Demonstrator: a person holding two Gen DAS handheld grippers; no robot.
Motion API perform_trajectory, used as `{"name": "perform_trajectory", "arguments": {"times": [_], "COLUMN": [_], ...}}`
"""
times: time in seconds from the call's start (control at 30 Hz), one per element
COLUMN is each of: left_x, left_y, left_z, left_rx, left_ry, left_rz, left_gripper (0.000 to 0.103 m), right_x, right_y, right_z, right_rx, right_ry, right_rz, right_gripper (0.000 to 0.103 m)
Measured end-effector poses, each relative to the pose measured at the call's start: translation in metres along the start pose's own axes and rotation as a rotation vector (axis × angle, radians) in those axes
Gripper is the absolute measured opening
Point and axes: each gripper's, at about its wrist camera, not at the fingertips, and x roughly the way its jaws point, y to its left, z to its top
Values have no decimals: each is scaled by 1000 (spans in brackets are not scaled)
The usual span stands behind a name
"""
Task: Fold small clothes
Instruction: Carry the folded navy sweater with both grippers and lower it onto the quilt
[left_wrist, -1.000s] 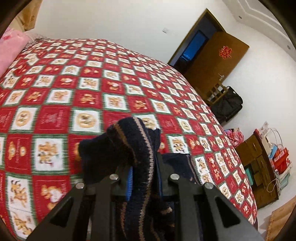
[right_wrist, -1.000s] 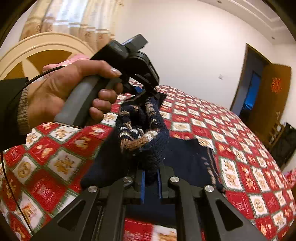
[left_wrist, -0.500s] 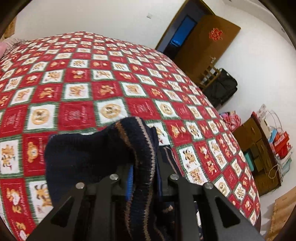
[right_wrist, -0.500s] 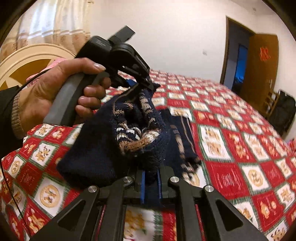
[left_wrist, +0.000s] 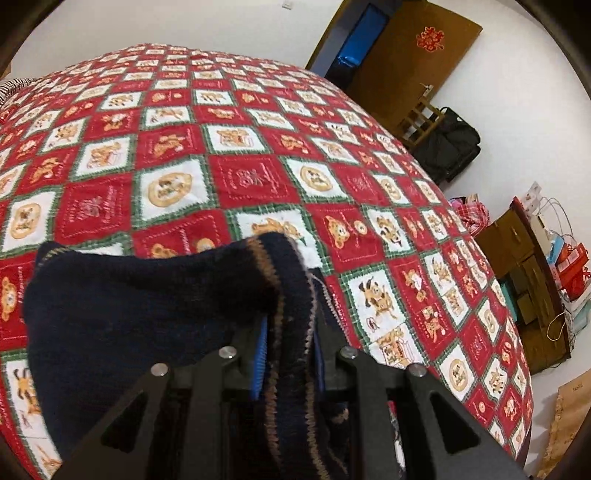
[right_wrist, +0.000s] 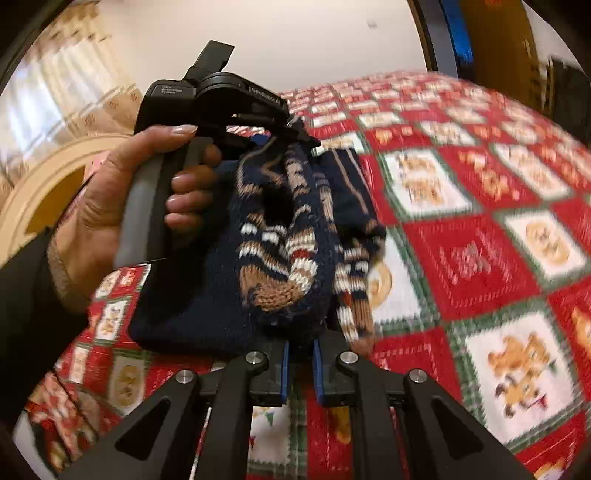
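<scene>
2 grippers clamp 1 navy knitted sweater (right_wrist: 280, 251) above the red patchwork quilt (left_wrist: 258, 177). Left gripper (left_wrist: 288, 332): jaws nearly closed on a striped edge, with dark fabric bulging ahead and left of them. Right gripper (right_wrist: 299, 354): jaws pinch the bunched patterned knit directly ahead; beyond it, the left hand (right_wrist: 122, 206) grips its handle.

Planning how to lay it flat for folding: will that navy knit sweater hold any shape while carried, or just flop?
Likely floppy: the navy knit sweater bunches and droops between the left gripper and right gripper. Probably not slippery, since the thick ribbed knit sits pinched in both. A loose striped end dangles, so it may swing.
</scene>
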Motion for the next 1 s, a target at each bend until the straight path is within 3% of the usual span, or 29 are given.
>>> {"name": "perform_trajectory", "arguments": {"times": [0.23,0.33,0.4,0.47,0.53,0.63,0.73,0.83,0.9,1.0], "left_x": [8,-13,-36,-57,-79,-103,-112,-110,-107,-100], "left_y": [-28,-42,-44,-33,-15,14,36,49,57,66], "left_z": [0,-6,-18,-31,-48,-75,-98,-117,-130,-145], "left_rx": [34,105,175,213,240,269,277,260,243,224], "left_ry": [-5,-46,-103,-140,-185,-243,-255,-226,-218,-207], "left_rz": [-39,-33,11,57,141,226,303,320,325,330], "left_gripper": [26,40,42,52,64,69,74,75,75,77], "right_x": [-6,-18,-30,-43,-54,-57,-35,-2,9,13], "right_y": [-22,-26,-29,-36,-36,-18,2,-1,-19,-45], "right_z": [-11,-11,-10,-9,-4,11,27,32,30,24], "right_rx": [94,103,97,120,140,94,37,46,82,164], "right_ry": [21,-12,-54,-115,-176,-208,-151,-26,2,56], "right_rz": [61,71,27,4,23,57,43,-41,-145,-129], "right_gripper": [10,13,20,44,55,55,54,19,15,15]}}
